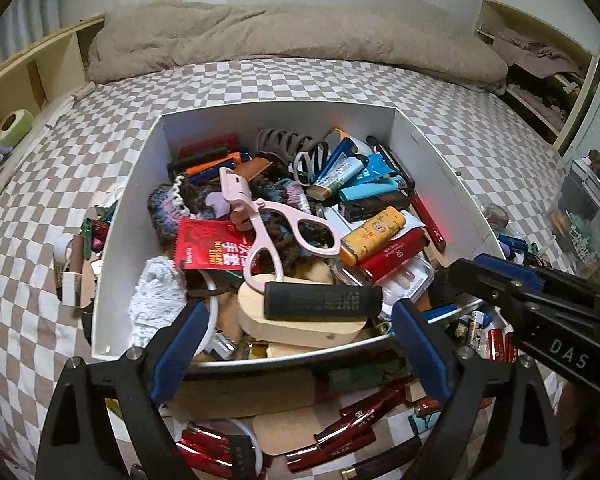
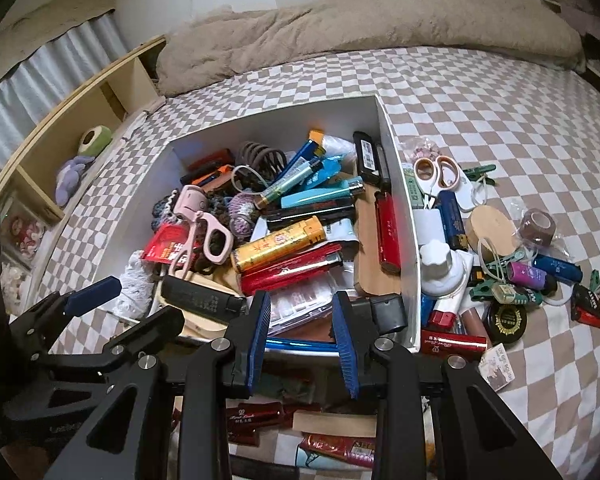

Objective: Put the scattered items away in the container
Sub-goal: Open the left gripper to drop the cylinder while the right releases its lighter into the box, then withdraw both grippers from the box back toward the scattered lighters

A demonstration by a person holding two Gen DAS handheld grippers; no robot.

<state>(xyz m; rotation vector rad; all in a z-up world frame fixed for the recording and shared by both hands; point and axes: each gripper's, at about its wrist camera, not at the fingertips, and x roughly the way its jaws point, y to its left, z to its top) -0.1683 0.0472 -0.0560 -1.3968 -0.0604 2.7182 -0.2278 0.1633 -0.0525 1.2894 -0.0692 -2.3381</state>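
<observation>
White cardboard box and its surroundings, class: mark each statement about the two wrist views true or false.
1. A pink eyelash curler lies inside the white cardboard box. True.
2. The left gripper is clamped on the black ribbed cylinder. False: its jaws stand open, and the cylinder lies in the box, untouched.
3. The pink-handled scissors lie inside the box. False: they lie on the bedspread outside the box's right wall.
4. A yellow lighter lies inside the box. True.
5. The bedspread is plain blue. False: it is checked brown and white.
</observation>
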